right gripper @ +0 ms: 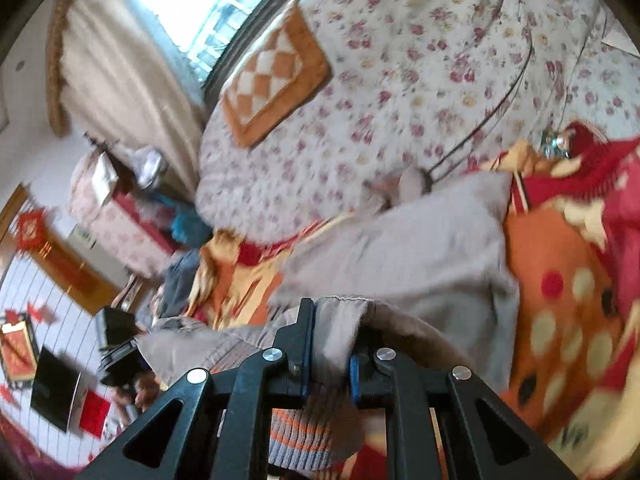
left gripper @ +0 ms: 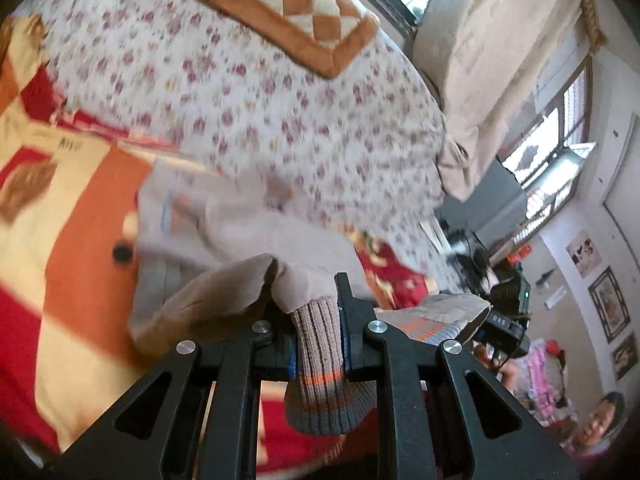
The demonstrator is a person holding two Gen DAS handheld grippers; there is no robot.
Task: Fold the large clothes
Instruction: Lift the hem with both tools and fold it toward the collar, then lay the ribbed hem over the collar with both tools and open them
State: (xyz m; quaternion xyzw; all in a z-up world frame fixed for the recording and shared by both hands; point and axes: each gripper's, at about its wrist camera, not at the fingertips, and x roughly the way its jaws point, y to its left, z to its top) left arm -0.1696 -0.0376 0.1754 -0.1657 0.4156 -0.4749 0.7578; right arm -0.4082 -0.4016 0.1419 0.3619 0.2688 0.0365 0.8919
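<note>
Clearly, the left hand-held gripper (left gripper: pixel 320 320) was clamped on a ribbed cuff (left gripper: pixel 320 344) of the beige garment (left gripper: pixel 240 240). The right hand-held gripper (right gripper: pixel 331 344) pinched another edge of it, with the patterned bed (right gripper: pixel 560 280) beyond.

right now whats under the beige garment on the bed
The beige garment lies on a red and orange blanket, both tools clamped on its ribbed hem. Whatever is beneath its middle is covered.

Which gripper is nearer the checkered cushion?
Left, probably: the checkered cushion looms larger ahead of the left gripper; from the right gripper it lies farther off, leftward. Both grip the garment.
</note>
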